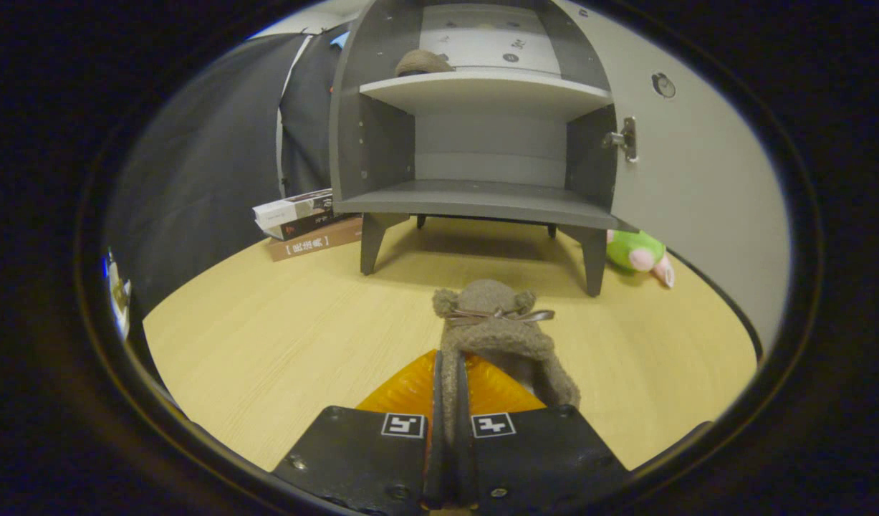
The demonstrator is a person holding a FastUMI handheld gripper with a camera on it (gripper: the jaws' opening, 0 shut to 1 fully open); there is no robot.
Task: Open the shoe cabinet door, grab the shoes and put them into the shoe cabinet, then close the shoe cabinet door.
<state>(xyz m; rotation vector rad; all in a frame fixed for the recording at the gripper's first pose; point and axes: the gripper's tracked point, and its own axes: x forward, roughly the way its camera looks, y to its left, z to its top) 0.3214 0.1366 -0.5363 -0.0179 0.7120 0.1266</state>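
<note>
Gripper [451,373] fingers are pinching a fuzzy brown shoe [493,326] by its edge, holding it before the shoe cabinet [475,129]. Books [306,222] are lying left of the cabinet (another shoe [423,63] is sitting on its shelf); its door [697,172] is standing open rightward.

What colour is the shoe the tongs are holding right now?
Brown-grey fuzzy shoe with a thin brown bow, pinched between the tongs; gripper view shows it.

Pale characters in brackets run along the spine of the brown book [316,241] at the bottom of the stack left of the cabinet, too small to read. Two square black-and-white markers [493,425] sit on the gripper [450,380], no words on them.
</note>
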